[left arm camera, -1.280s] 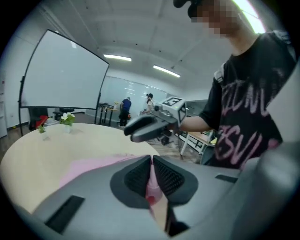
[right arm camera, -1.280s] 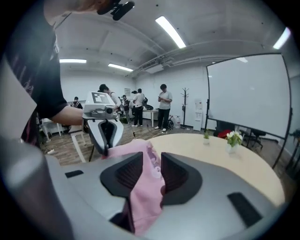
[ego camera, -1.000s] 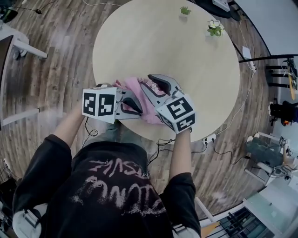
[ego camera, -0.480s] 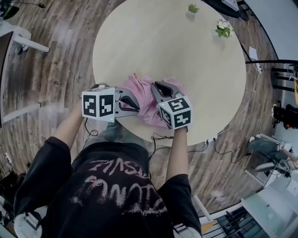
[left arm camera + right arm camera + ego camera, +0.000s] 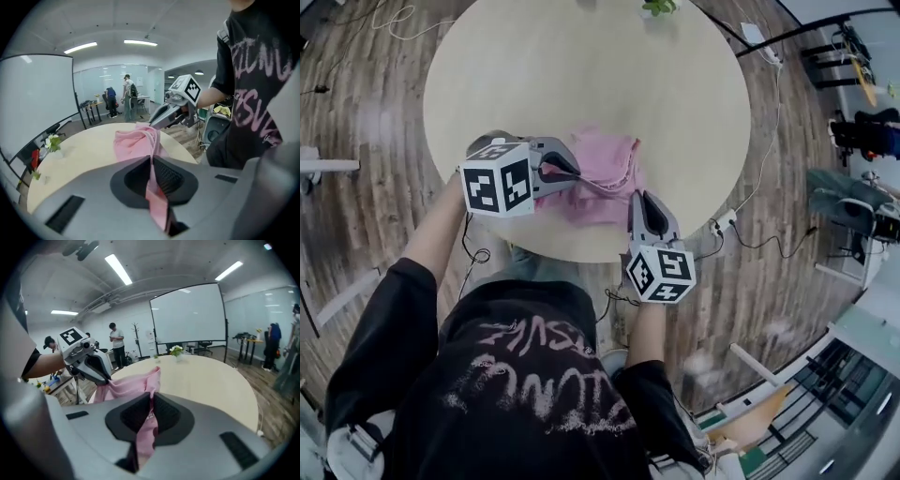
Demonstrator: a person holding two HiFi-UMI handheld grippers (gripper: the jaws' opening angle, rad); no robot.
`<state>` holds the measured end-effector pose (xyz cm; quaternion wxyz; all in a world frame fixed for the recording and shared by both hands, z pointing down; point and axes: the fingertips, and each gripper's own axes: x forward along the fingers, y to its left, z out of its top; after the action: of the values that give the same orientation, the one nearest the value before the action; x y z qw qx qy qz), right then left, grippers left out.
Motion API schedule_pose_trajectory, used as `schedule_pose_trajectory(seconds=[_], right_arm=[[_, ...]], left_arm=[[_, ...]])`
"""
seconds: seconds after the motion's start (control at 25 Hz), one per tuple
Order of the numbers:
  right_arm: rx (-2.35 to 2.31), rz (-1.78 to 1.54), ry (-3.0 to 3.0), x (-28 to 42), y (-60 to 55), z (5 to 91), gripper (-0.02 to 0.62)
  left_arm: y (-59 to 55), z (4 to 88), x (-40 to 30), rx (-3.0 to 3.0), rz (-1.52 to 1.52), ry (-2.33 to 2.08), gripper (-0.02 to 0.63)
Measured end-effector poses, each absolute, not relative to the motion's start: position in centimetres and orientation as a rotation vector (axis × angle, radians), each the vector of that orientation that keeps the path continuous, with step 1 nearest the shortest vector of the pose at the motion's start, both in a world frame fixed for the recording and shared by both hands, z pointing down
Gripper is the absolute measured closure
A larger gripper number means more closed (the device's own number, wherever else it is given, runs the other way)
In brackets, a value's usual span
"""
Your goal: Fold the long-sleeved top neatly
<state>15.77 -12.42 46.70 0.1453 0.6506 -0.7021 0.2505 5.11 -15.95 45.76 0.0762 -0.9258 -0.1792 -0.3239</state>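
Pink top (image 5: 605,167) clamped by left gripper (image 5: 576,174); right gripper (image 5: 639,200) just closed on it; shirt print (image 5: 534,375) unreadable.

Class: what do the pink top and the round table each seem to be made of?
Pink top: soft matte cloth; it bunches and creases in limp folds. Round table: pale smooth board, perhaps laminate or wood; even, no visible grain.

- Potted plant (image 5: 659,6) at the round table's (image 5: 487,84) far rim: cut off by the picture's edge.
- Pink top (image 5: 605,169) on the table's near side: sleeves lost in folds.
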Motion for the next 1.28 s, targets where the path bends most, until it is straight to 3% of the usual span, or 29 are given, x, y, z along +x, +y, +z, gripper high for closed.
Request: schedule_pose_trajectory(seconds=[0.28, 0.6, 0.84, 1.12, 1.28], right_arm=[[1.509, 0.939, -2.089, 13.5, -2.3, 53.5, 0.524], [1.268, 0.422, -2.078, 17.5, -4.3, 49.0, 0.4], [0.683, -0.045, -1.984, 15.7, -6.4, 48.4, 0.347], [0.371, -0.236, -1.936, 14.9, -7.9, 52.6, 0.348], [0.35, -0.256, -1.933, 14.9, -9.1, 53.4, 0.453]], left_arm=[[-10.9, 50.5, 8.0, -2.495, -1.161, -0.865, 0.577], [-10.2, 52.9, 6.9, -2.494, -1.244, -0.877, 0.577], [-10.5, 52.4, 6.6, -2.537, -1.275, -0.845, 0.577], [-11.2, 51.1, 6.3, -2.573, -1.312, -0.768, 0.577], [-11.7, 50.5, 5.0, -2.579, -1.356, -0.706, 0.577]])
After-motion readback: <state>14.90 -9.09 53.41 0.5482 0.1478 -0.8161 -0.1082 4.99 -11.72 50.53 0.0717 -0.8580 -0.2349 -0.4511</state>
